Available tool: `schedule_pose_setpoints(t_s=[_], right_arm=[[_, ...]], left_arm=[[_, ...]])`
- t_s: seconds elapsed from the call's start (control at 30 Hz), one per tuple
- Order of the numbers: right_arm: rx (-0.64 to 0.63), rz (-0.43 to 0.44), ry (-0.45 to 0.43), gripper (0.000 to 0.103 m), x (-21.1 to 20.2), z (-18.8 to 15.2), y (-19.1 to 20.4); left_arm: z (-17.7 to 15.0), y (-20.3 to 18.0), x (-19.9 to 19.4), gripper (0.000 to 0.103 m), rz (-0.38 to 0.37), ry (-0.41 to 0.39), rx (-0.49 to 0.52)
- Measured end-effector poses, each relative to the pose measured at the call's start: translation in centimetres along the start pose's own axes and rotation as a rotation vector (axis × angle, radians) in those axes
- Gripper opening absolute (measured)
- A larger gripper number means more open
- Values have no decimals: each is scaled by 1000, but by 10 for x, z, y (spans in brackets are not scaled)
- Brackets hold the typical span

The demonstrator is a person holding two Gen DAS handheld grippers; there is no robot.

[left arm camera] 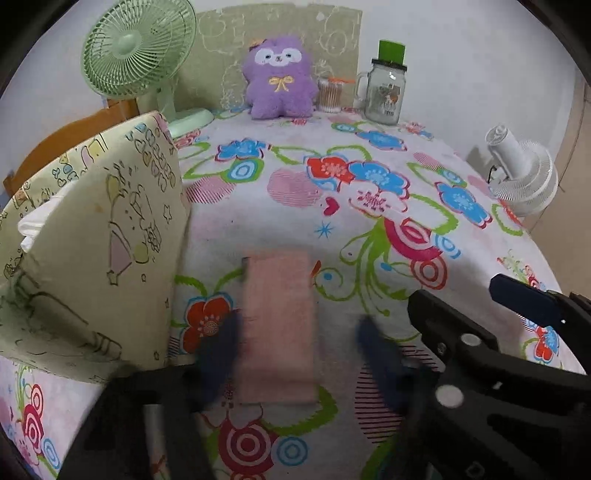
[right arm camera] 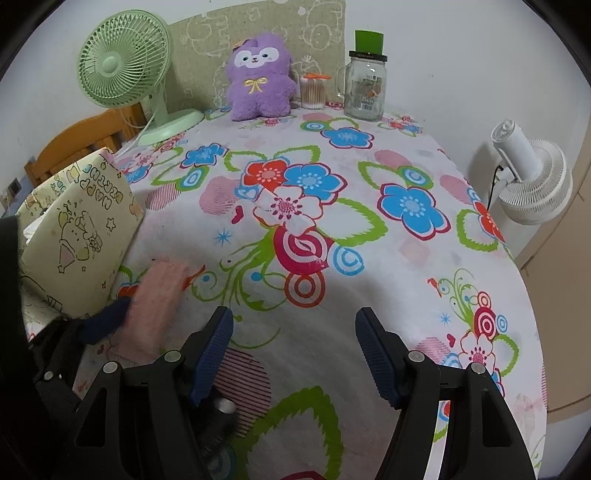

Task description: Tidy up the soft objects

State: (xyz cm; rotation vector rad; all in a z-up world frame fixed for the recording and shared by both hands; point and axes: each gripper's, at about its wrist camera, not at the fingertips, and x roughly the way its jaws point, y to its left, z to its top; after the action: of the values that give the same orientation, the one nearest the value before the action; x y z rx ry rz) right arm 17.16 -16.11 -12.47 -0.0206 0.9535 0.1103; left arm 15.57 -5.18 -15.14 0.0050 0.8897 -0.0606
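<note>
A floral tablecloth (right arm camera: 369, 280) is spread over the whole table. At its far edge, toward twelve o'clock, a glass jar (right arm camera: 364, 88) with a green lid is placed, and a small container of cotton swabs (right arm camera: 313, 92) is set just beside it at its nine o'clock. A green desk fan (right arm camera: 122, 62) is stood toward eleven o'clock, with a wooden chair (right arm camera: 74, 144) seen behind it. A white fan (right arm camera: 532, 177) is seen off the table toward two o'clock. A patterned beige panel (right arm camera: 258, 33) is propped against the back wall.
</note>
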Motion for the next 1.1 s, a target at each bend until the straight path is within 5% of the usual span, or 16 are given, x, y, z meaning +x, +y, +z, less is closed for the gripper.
schedule_pose_setpoints(t_s=[0.23, 1.1], right_arm=[[6, -2, -3, 72, -1, 0, 1], [13, -32, -89, 72, -63, -10, 7]], left_arm=[[0, -2, -3, 38, -22, -16, 16], [-4, -8, -60, 38, -46, -75, 63]])
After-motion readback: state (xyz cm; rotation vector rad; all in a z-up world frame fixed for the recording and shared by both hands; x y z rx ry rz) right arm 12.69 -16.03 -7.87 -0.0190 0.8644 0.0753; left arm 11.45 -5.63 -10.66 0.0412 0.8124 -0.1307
